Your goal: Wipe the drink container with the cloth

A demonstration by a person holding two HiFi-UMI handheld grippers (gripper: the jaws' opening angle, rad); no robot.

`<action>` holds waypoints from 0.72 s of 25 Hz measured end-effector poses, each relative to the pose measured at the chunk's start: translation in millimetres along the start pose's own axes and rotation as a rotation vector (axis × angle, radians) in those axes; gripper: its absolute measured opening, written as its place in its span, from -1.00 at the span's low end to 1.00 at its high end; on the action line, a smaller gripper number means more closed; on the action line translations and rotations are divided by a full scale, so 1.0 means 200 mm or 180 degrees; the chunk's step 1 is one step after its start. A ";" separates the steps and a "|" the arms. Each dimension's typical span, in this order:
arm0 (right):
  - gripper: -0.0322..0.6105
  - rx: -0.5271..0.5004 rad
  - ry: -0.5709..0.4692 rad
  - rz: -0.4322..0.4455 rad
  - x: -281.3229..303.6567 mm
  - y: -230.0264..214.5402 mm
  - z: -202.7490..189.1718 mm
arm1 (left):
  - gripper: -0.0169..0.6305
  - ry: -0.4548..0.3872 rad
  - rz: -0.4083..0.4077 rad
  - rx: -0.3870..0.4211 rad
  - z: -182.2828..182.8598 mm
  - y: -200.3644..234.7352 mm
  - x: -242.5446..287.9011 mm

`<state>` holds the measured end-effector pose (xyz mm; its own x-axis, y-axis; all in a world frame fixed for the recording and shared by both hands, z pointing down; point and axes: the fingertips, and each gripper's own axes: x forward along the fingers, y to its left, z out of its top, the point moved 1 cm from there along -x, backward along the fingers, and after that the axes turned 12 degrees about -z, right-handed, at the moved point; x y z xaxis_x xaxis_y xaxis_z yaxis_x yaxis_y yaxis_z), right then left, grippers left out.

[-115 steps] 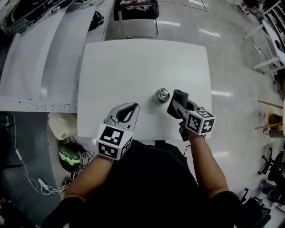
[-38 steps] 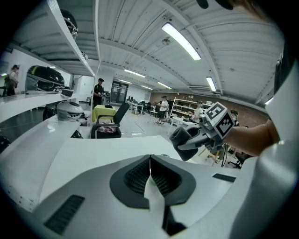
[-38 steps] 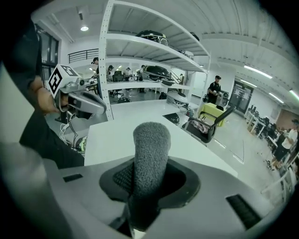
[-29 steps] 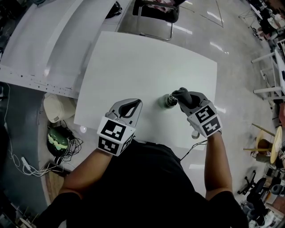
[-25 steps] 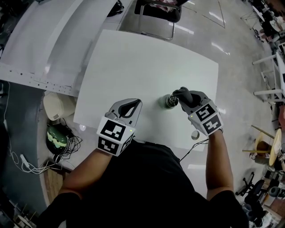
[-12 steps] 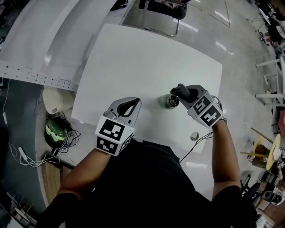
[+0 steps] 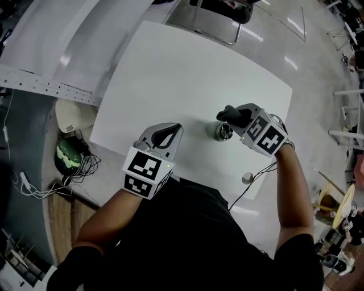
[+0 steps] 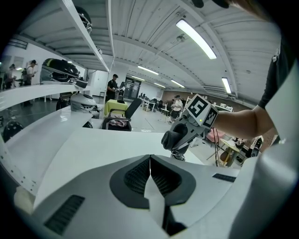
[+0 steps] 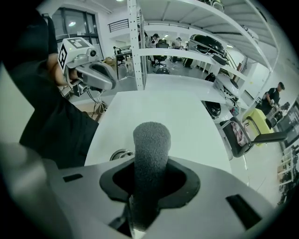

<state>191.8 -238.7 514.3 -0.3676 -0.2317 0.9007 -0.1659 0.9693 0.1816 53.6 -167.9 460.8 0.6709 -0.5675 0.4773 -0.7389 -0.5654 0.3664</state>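
A small metal drink container (image 7: 223,131) stands upright on the white table (image 7: 170,85), its open top showing in the head view. My right gripper (image 7: 232,116) is shut on a dark grey cloth (image 7: 230,115), a folded roll (image 9: 150,154) sticking up between the jaws. The cloth sits at the container's upper right edge, touching or just above the rim (image 9: 120,154). My left gripper (image 7: 165,136) is shut and holds nothing, near the table's front edge, left of the container. From the left gripper view the cloth (image 8: 174,137) hides most of the container (image 8: 178,154).
A small round lid (image 7: 247,178) lies near the table's front right corner. A chair (image 7: 219,11) stands beyond the far edge. Long white shelves (image 7: 51,40) run along the left. A bag and cables (image 7: 68,156) lie on the floor at the left.
My right gripper with the cloth has shifted around the container's top, from its right side toward its far right edge. The left gripper has stayed in place.
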 end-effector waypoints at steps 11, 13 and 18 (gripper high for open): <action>-0.54 0.0181 0.0001 0.0357 0.12 -0.08 0.05 | -0.90 -0.0010 0.0061 -0.0130 -0.04 0.04 0.01; -0.54 0.0254 -0.0013 0.0451 0.15 -0.08 0.05 | -0.90 0.0000 0.0063 -0.0148 -0.05 0.04 0.01; -0.54 0.0336 0.0029 0.0603 0.22 -0.09 0.00 | -0.90 0.0014 0.0083 -0.0190 -0.07 0.03 0.03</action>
<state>178.4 -266.6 550.0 -0.3931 -0.0451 0.9184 -0.1899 0.9812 -0.0332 53.1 -167.3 476.6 0.6512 -0.5789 0.4908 -0.7587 -0.5137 0.4007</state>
